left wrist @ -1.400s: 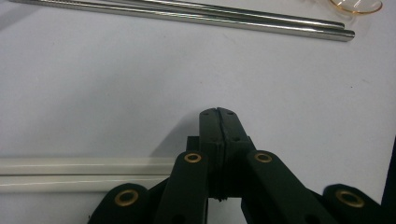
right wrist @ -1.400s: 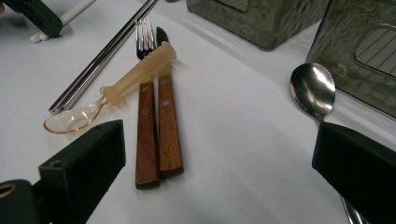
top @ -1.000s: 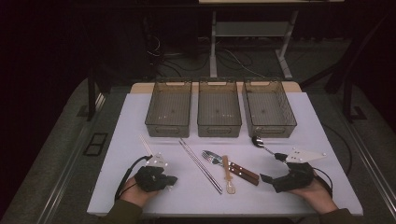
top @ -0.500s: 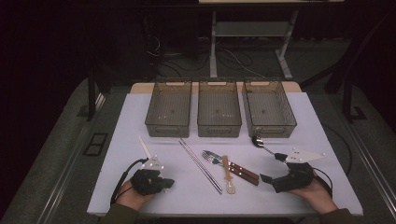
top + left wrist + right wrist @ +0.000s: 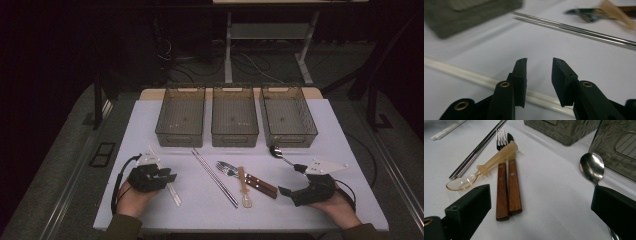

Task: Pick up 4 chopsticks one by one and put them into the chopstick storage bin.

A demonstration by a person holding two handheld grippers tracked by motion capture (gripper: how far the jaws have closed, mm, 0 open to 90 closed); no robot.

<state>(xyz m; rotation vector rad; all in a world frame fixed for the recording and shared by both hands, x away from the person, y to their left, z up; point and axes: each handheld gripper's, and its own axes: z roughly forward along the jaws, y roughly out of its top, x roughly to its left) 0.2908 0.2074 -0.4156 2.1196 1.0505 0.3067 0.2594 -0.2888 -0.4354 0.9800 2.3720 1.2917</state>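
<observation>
My left gripper (image 5: 171,176) hovers over a pair of white chopsticks (image 5: 167,182) at the table's left front. Its jaws have just been opening. In the left gripper view the left gripper (image 5: 539,61) shows a narrow gap, and the white chopsticks (image 5: 459,73) lie on the table beneath it, unpinched. My right gripper (image 5: 291,179) stands wide open at the right front with nothing between its fingers. Ahead of the right gripper (image 5: 541,192) lie a wooden-handled fork and knife (image 5: 507,190), an amber plastic spoon (image 5: 496,157) across them, and a metal spoon (image 5: 591,166).
Three grey see-through bins (image 5: 181,117) (image 5: 234,117) (image 5: 287,117) stand in a row at the back of the white table (image 5: 325,135). A pair of metal chopsticks (image 5: 215,177) lies slantwise between the white chopsticks and the fork.
My left gripper has moved a little away from the table's front edge and its jaws have parted. The right gripper and the cutlery have kept still.
</observation>
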